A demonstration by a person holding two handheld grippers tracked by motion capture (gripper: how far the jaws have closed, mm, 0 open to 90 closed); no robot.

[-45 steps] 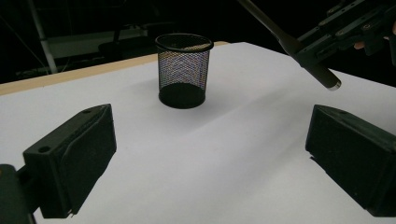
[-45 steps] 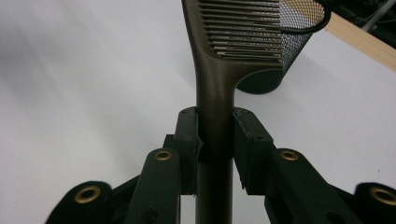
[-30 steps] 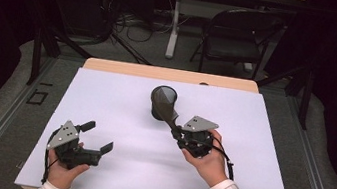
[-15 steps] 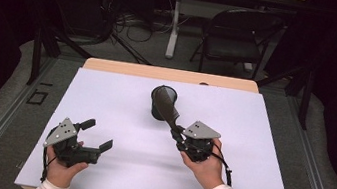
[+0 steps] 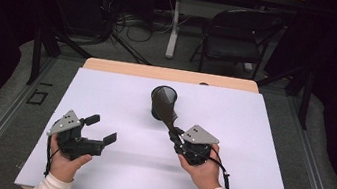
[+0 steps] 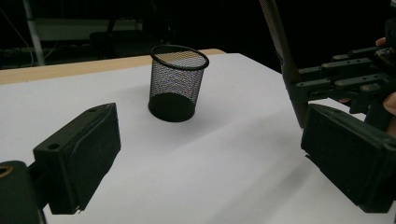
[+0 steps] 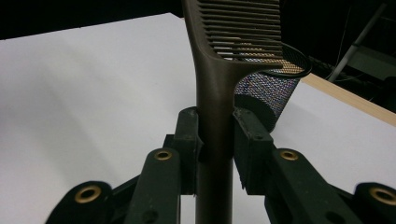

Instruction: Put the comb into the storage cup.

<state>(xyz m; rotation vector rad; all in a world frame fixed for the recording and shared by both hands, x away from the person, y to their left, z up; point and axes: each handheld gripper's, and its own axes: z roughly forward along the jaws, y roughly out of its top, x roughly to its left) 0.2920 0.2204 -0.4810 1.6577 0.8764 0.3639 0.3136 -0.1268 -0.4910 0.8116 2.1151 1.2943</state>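
Down at the near edge, the left gripper (image 5: 97, 135) hovers with jaws spread wide, nothing between them, while the right gripper (image 7: 217, 140) is clamped on the handle of a dark comb (image 7: 219, 70), teeth pointing up and away toward the black mesh cup (image 6: 175, 84) just beyond. Risk, I'd say: the broad toothed end clips the rim and tips that light cup over. White table cover (image 5: 252, 132) lies bare around it; a chair (image 5: 238, 39) stands well behind.
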